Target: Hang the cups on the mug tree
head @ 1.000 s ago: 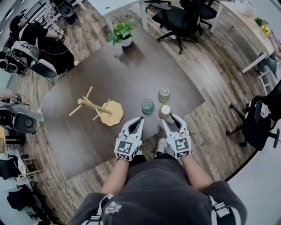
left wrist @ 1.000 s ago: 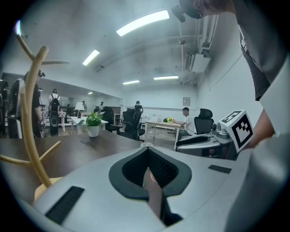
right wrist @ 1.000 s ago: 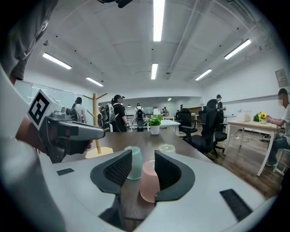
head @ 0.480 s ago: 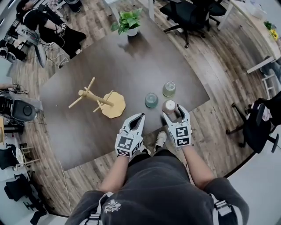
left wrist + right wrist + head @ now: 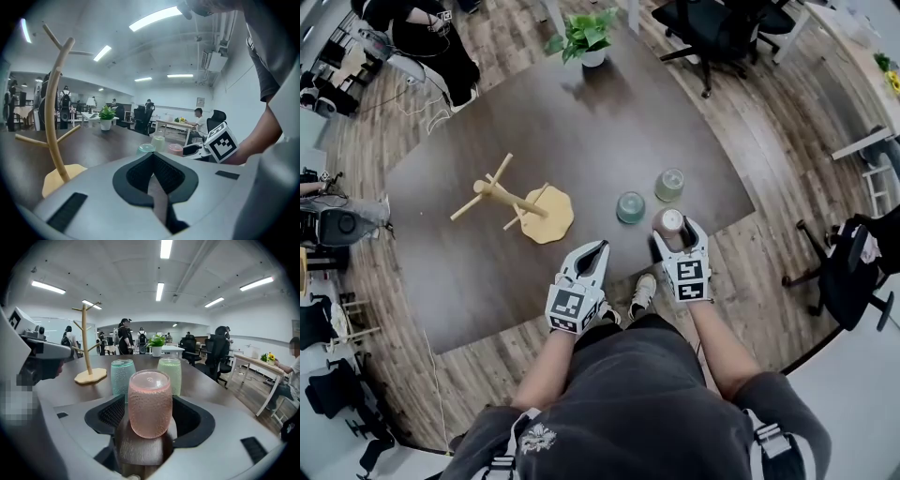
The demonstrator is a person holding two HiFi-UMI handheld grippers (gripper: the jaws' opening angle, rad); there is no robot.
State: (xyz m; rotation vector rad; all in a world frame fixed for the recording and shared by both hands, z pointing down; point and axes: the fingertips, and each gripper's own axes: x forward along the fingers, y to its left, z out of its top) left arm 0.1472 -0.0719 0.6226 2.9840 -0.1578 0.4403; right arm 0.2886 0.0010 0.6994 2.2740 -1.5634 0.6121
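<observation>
Fingers (image 5: pixel 111 414) of the right gripper (image 5: pixel 678 236), just opened wide, sit around the pink cup (image 5: pixel 150 401) at the bench's (image 5: pixel 581 122) 5 o'clock edge (left gripper (image 5: pixel 595 249) closed, empty): squeeze its middle softly.

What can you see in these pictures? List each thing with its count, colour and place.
table: one, dark brown, centre
mug tree: one, pale wood, standing on table, left
cups: three, on table, right: pink cup, teal cup, green cup
potted plant: one, green, far table edge
office chairs: several, black, beyond table
left gripper: one, white, jaws together, empty
right gripper: one, white, jaws have just been opening, pink cup between them
</observation>
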